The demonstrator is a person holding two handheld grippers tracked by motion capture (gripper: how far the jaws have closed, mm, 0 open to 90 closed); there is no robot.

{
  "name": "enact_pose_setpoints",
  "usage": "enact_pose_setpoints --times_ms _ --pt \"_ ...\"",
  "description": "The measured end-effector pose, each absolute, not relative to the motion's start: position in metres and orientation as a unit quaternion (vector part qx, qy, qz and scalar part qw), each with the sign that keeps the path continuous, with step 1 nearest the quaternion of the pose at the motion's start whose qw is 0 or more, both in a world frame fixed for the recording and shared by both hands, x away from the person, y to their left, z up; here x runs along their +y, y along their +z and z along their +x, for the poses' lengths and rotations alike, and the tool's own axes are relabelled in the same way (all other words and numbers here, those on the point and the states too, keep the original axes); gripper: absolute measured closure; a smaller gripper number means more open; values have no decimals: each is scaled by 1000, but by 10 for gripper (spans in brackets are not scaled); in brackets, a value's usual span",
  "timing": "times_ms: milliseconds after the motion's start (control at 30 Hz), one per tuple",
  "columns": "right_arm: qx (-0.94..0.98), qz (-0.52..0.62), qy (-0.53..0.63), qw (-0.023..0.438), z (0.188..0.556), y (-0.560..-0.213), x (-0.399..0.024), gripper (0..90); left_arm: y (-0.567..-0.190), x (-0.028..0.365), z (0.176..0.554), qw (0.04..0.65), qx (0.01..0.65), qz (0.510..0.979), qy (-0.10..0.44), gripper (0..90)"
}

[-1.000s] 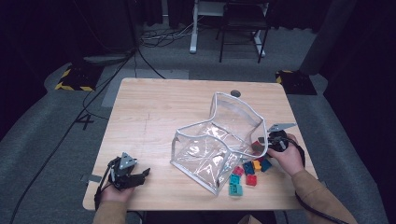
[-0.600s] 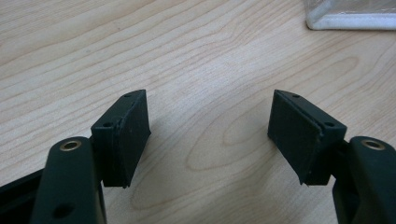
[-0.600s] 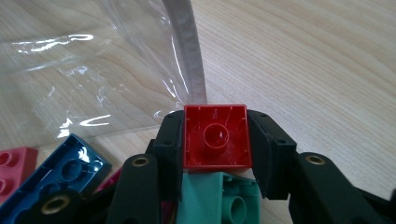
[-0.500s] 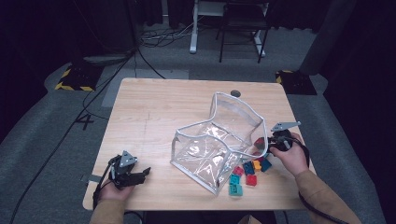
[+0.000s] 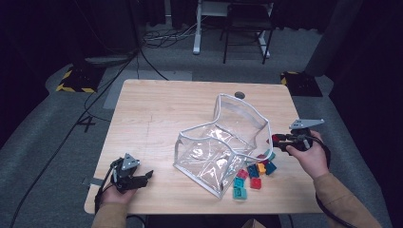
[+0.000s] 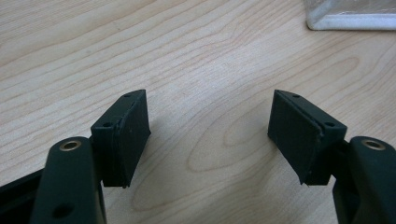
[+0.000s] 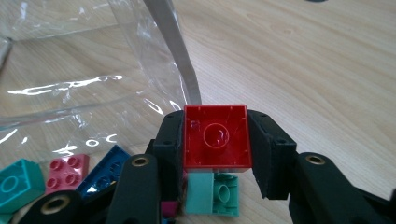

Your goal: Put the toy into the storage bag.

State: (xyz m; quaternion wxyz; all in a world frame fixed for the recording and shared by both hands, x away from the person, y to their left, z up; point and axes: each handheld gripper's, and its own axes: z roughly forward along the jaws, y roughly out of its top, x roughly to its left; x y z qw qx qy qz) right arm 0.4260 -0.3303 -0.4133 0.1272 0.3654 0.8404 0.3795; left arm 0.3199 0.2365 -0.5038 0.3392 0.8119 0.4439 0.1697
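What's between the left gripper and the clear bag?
Only bare wooden table lies between the left gripper and the clear plastic bag in the high view; the left gripper view shows plain wood ahead of the open jaws.

Grey carpet floor (image 5: 47, 128) surrounds a light wooden table (image 5: 161, 109). Upper frame: dark surroundings, white desk legs (image 5: 196, 28), black chair (image 5: 244, 23), floor cables (image 5: 157, 40).

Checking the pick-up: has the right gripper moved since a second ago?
Yes. The right gripper, shut on a red brick, moved away from the brick pile.
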Motion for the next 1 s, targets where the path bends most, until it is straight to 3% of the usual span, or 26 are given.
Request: enact_pose_setpoints --times_ms 1000 --pt "821 325 434 181 413 -292 -317 591 -504 236 319 340 440 814 168 267"
